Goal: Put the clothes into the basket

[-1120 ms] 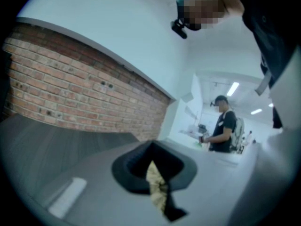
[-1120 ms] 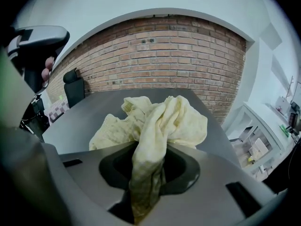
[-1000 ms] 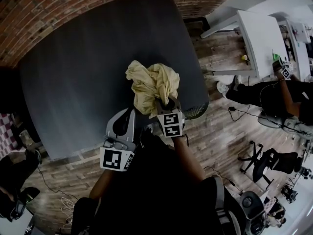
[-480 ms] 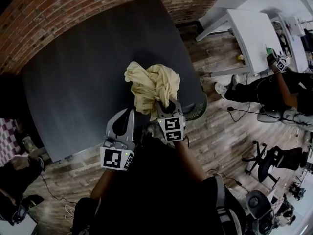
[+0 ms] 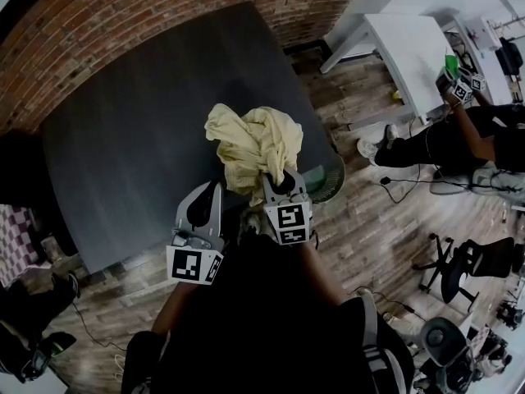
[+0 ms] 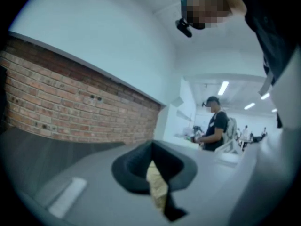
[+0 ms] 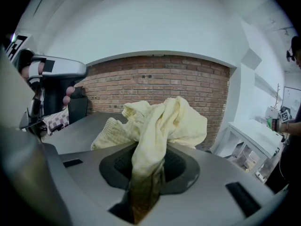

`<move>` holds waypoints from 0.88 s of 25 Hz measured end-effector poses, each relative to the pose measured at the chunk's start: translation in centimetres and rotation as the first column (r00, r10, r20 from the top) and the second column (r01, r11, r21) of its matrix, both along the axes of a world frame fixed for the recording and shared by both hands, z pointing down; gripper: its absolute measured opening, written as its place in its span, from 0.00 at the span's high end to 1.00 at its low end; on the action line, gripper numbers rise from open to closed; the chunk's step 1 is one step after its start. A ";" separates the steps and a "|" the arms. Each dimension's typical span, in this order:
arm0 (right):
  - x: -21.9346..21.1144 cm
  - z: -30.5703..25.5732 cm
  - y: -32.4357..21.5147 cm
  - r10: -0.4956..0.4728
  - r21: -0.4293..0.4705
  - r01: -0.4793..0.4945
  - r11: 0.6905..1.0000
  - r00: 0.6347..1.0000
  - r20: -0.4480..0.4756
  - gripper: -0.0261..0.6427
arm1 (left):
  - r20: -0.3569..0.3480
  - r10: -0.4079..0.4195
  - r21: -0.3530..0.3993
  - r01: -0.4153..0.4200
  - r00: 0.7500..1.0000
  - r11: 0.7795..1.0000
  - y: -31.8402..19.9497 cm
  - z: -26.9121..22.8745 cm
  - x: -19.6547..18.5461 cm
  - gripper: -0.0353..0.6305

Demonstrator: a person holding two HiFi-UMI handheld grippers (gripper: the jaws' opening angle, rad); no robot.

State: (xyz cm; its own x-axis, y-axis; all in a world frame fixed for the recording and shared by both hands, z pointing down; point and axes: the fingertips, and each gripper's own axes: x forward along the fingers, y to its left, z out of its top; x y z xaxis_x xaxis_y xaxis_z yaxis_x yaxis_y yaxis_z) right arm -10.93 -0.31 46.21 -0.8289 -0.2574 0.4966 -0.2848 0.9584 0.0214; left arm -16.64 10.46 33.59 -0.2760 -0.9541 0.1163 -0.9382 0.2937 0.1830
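A crumpled pale yellow cloth (image 5: 250,144) hangs in the air over the near edge of the dark table (image 5: 139,130). My right gripper (image 5: 276,179) is shut on its lower folds, and in the right gripper view the cloth (image 7: 162,119) bunches above the pads of the right gripper (image 7: 148,168). My left gripper (image 5: 212,189) is just left of the cloth with its jaws together. In the left gripper view a thin yellow strip shows in the slit of the left gripper (image 6: 153,159); I cannot tell whether it is pinched. A green basket (image 5: 326,183) stands on the floor by the table's right corner, partly hidden.
A brick wall (image 5: 123,15) runs behind the table. A white desk (image 5: 402,52) stands at the right with a seated person (image 5: 447,142) beside it. Office chairs (image 5: 459,261) and cables lie on the wooden floor (image 5: 369,220).
My right gripper has risen a little with the yellow cloth in it. The left gripper has risen slightly beside it.
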 end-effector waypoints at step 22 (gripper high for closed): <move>10.6 -8.5 1.9 0.059 0.042 -0.070 0.997 0.972 0.229 0.81 | 0.047 0.019 0.039 -0.020 0.999 0.999 2.8 -2.7 10.0 0.94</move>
State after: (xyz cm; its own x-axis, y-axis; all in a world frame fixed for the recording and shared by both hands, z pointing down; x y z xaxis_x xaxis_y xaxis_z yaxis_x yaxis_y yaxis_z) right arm -0.31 1.63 37.70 -0.8994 -0.3338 0.2822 -0.3490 0.9371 -0.0037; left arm -6.67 13.25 30.90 -0.2615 -0.9629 0.0663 -0.9515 0.2687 0.1500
